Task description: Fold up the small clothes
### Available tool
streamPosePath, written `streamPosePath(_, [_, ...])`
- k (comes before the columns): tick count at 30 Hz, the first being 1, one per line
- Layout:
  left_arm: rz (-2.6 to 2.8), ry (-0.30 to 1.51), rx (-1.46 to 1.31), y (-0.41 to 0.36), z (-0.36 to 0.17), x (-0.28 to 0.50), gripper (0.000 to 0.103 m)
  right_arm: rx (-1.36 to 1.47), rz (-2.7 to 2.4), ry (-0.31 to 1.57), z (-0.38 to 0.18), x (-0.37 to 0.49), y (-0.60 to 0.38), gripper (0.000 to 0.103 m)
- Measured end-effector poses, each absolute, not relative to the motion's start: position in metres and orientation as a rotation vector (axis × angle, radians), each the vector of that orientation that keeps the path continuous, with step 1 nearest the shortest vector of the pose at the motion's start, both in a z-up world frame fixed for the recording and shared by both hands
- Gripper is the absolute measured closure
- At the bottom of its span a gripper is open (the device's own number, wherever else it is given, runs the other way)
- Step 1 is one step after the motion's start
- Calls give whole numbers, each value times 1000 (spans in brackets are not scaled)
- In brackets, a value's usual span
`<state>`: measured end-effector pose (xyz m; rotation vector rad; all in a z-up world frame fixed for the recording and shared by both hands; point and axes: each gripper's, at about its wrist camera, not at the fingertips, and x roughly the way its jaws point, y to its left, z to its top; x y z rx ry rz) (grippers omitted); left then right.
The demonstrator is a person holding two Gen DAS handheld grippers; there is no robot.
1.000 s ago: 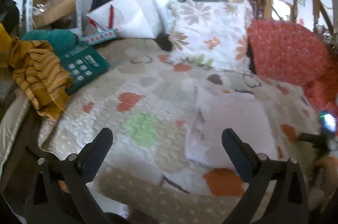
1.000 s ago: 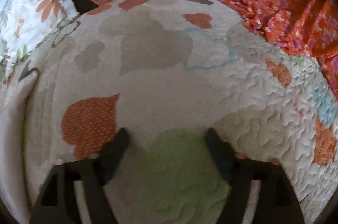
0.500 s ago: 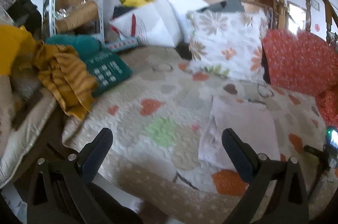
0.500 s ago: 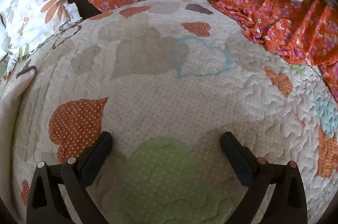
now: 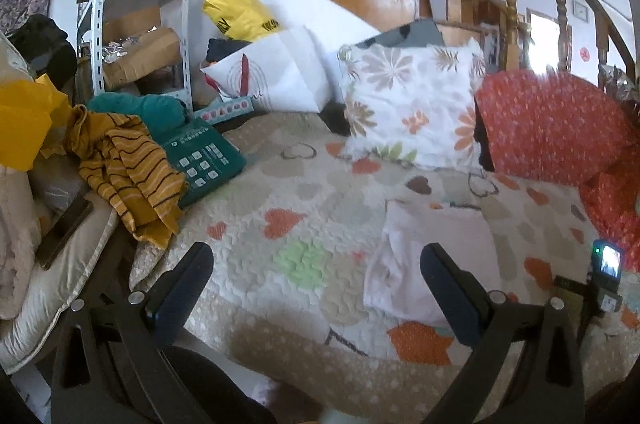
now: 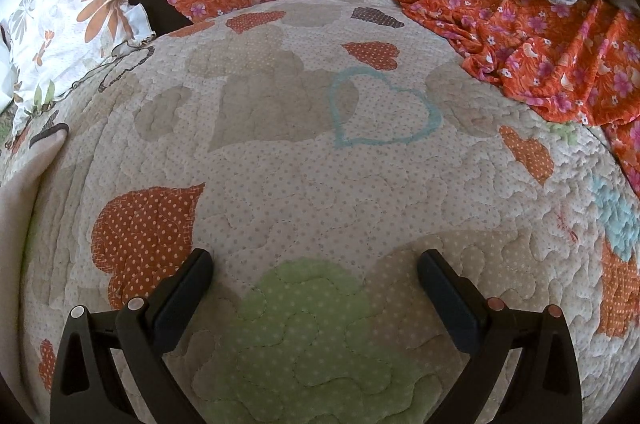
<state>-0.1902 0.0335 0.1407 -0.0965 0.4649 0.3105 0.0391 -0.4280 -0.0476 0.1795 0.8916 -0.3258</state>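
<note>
Folded pale pink-white small cloth (image 5: 432, 256) lies flat on heart-patterned quilted bedspread (image 5: 280, 199), just ahead-right of left tongs (image 5: 316, 268), long axis running away from them. Right tongs (image 6: 316, 274) farther, cloth edge at far left. Both tongs spread wide, empty.

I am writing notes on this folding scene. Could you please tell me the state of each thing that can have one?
left gripper: open, holding nothing
right gripper: open, holding nothing, above the quilt
white garment: folded, lying flat on the quilt
striped yellow garment: unfolded, crumpled in a heap
floral pillow: upright, leaning back
orange floral cloth: rumpled, unfolded
</note>
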Motion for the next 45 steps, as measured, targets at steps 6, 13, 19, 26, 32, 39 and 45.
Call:
streamPosePath(6, [288,517,-108,27,133,-187,0,179,-326,892,-48,39,-428,0])
streamPosePath(13, [233,556,-129,21,126,-186,0,179,-325,892,-48,39,-428,0])
streamPosePath(19, [246,570,-140,27,119,-186,0,180,-325,892,-48,39,-428,0])
streamPosePath(26, [264,587,-157,36,113,-179,0,180,-325,892,-48,39,-428,0])
streamPosePath(32, [253,610,-151,34,102,-167,0,180,-325,892,-48,39,-428,0])
streamPosePath(39, [215,630,-113,22,86,-135,0,180,-324,892,-48,39,-428,0])
streamPosePath(45, [182,630,-48,6,69,-91,0,180,-324,892,-48,39,-428,0])
